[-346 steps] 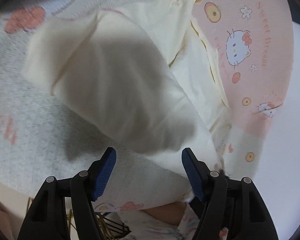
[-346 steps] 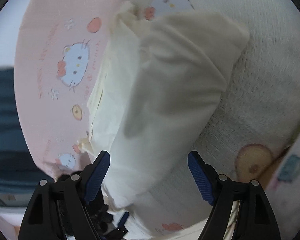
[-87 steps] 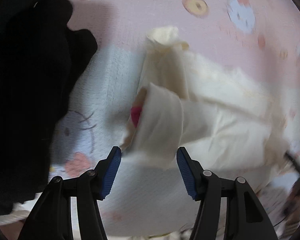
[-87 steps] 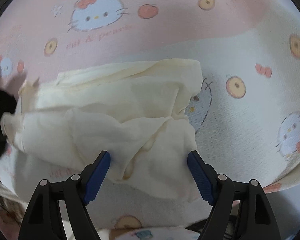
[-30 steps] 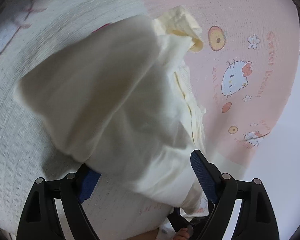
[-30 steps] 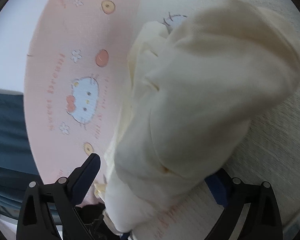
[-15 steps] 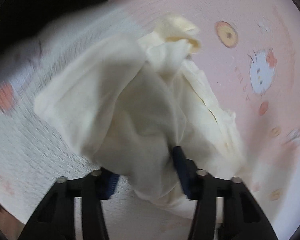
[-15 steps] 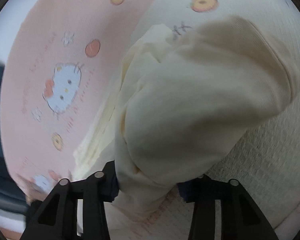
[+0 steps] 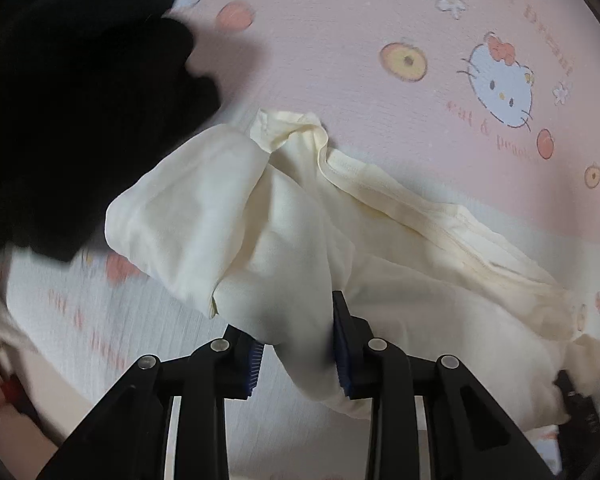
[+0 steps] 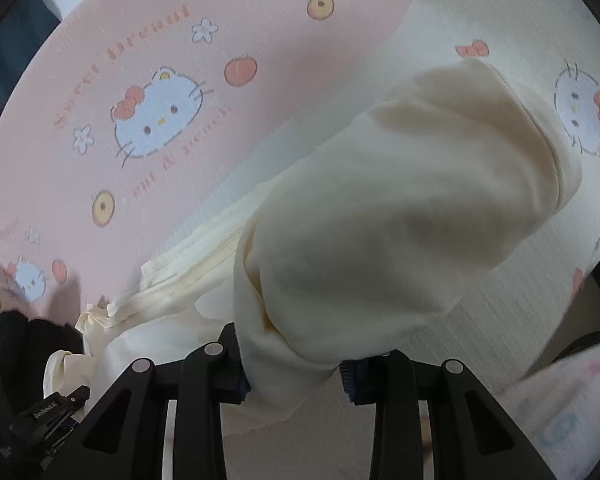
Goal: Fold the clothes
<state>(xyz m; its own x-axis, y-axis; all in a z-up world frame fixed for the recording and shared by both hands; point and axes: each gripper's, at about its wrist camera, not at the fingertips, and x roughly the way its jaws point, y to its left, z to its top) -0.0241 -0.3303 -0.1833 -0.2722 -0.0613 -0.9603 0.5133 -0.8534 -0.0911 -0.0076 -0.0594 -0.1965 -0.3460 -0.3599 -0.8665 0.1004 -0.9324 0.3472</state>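
Observation:
A cream garment (image 9: 284, 224) lies bunched on a pink and white cartoon-cat bed sheet (image 9: 380, 12). My left gripper (image 9: 296, 352) is shut on a thick fold at its near left end, blue pads pressing from both sides. In the right wrist view the same cream garment (image 10: 400, 208) bulges up over my right gripper (image 10: 296, 376), which is shut on its near edge. The ribbed hem (image 10: 196, 264) trails to the left, toward the other gripper's black body (image 10: 48, 408).
A black garment (image 9: 72, 92) is heaped at the upper left of the left wrist view, right beside the cream one. It also shows as the black garment (image 10: 16, 344) low on the left in the right wrist view. A printed sleeve (image 10: 560, 408) fills the lower right.
A second ago both grippers stood wide open around the cream garment. Both have since shut on it, and the cloth has been dragged toward the black garment.

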